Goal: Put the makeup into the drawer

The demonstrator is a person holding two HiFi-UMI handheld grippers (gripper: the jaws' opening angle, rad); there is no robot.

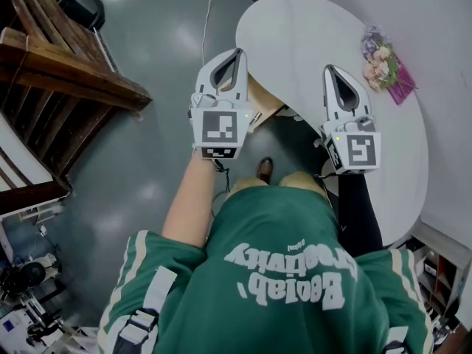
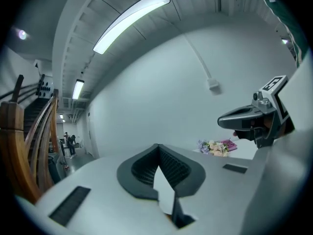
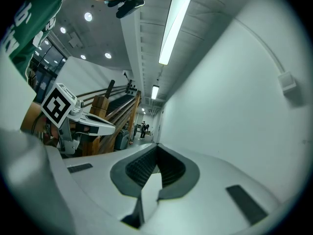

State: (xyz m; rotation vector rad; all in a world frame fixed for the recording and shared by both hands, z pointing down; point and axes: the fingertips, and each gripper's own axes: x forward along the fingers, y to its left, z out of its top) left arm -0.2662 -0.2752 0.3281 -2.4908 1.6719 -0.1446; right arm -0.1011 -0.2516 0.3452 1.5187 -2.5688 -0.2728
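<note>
Person (image 1: 280, 271) holds left gripper (image 1: 237, 54) and right gripper (image 1: 329, 71) level at the near edge of a round white table (image 1: 310, 43), both with jaws closed on nothing; makeup and drawer are out of view, so a blind reach could knock the flower bunch (image 1: 380, 63).

Closed right hand-held gripper (image 3: 156, 150), pale wall (image 3: 234, 82)

Table (image 1: 310, 35) edge hidden behind left gripper (image 1: 236, 54), right gripper (image 1: 330, 71), torso (image 1: 287, 264); distant figures (image 2: 68, 142) too small to tell.
</note>
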